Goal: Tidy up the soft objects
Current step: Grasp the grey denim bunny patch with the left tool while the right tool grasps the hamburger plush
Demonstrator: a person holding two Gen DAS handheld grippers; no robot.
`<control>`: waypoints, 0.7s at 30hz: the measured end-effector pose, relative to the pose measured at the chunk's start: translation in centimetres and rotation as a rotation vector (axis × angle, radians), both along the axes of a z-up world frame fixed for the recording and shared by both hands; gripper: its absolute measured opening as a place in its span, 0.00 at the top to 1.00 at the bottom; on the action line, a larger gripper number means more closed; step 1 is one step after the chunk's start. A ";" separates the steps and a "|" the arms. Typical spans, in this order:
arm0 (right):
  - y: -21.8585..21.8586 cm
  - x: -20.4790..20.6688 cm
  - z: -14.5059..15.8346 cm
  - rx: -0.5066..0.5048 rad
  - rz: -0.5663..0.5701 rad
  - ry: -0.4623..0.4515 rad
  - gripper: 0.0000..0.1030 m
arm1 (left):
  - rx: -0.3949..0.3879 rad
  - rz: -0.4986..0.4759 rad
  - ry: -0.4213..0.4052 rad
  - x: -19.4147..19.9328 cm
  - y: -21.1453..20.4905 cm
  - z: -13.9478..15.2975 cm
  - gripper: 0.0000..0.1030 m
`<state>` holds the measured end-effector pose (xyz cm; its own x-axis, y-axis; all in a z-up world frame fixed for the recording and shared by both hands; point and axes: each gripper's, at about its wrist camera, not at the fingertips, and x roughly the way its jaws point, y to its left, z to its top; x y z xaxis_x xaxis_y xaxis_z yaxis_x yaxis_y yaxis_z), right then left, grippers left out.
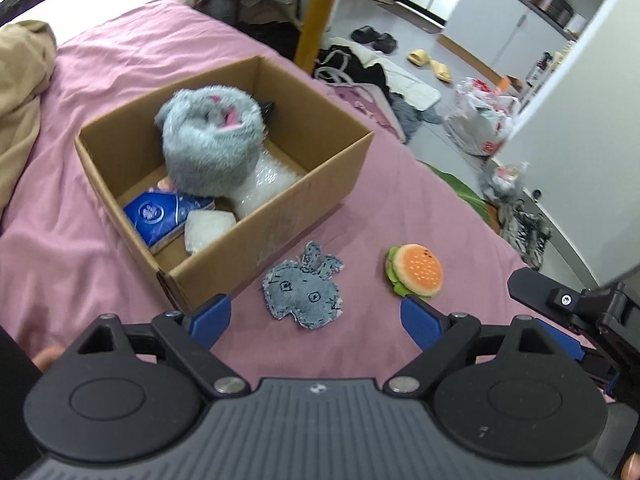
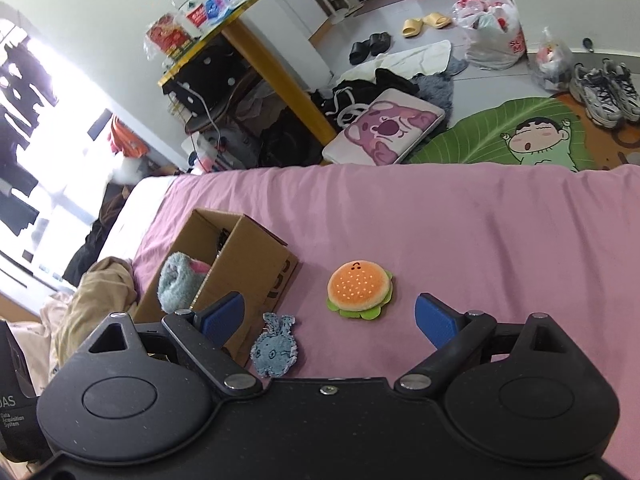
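Both grippers are held wide open and empty – left gripper, right gripper. Blue rabbit toy and burger plush are found on the pink bedsheet, beside the cardboard box – grey plush inside.

We see an open cardboard box on the pink bed holding a fluffy grey plush, a blue tissue pack and white wrapped bundles. Beside it lie a flat denim bunny and a burger plush, apart.
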<state>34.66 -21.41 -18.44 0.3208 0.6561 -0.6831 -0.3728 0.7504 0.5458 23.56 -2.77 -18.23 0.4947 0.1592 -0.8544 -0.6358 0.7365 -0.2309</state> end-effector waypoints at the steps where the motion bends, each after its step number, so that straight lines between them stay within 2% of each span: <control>1: 0.1 0.2 -0.3 -0.003 0.007 0.003 0.10 | -0.003 0.010 0.002 0.1 -0.1 -0.4 0.13; 6: 0.6 1.2 -1.3 -0.062 0.029 -0.014 0.11 | -0.006 0.065 0.008 1.0 -0.2 -2.1 0.13; 15: 1.4 3.0 -3.6 -0.051 0.084 0.024 0.13 | -0.013 0.154 0.033 1.9 0.5 -5.0 0.13; 19: 2.1 3.7 -4.8 -0.060 0.091 0.040 0.14 | -0.004 0.152 0.045 2.5 0.5 -5.8 0.13; 21: 2.3 3.8 -5.3 -0.059 0.094 0.042 0.15 | 0.003 0.145 0.057 2.8 0.4 -6.2 0.17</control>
<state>38.50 -19.08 -23.73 0.2295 0.6404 -0.7330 -0.4209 0.7443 0.5185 26.34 -2.37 -24.48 0.4175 0.2283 -0.8795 -0.7472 0.6371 -0.1893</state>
